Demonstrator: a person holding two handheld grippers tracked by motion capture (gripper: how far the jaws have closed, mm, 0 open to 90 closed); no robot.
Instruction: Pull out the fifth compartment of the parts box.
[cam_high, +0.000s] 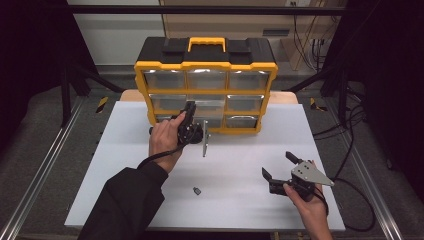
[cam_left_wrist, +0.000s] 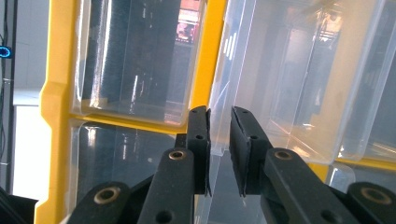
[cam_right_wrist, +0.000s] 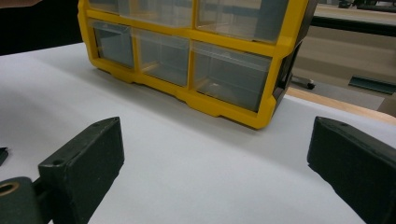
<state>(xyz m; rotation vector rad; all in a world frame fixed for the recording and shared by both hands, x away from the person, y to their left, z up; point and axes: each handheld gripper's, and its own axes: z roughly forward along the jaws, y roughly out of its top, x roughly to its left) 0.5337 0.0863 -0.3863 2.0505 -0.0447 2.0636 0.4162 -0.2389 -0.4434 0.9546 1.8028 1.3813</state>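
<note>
Jaws of left gripper (cam_left_wrist: 219, 149) standing nearly closed, pinching thin clear front wall of a drawer (cam_left_wrist: 299, 79) in the yellow organizer (cam_high: 205, 85); small gap remaining on the right pad's side. Left gripper (cam_high: 187, 120) reaching, in the high view, into the organizer's lower left part, held in left hand (cam_high: 165, 140).
Jaws of right gripper (cam_right_wrist: 215, 158) gaping wide, holding nothing, hovering over white table (cam_right_wrist: 196, 154); held in right hand (cam_high: 305, 197) near the table's front right corner, pointing toward its left side.
Organizer sitting at the table's far edge, centred, black lid and yellow handle (cam_high: 206, 44) on top.
Grey metal bracket (cam_high: 204, 142) lying just before the organizer's front.
Small dark part (cam_high: 197, 190) lying near the table's front edge, centre.
</note>
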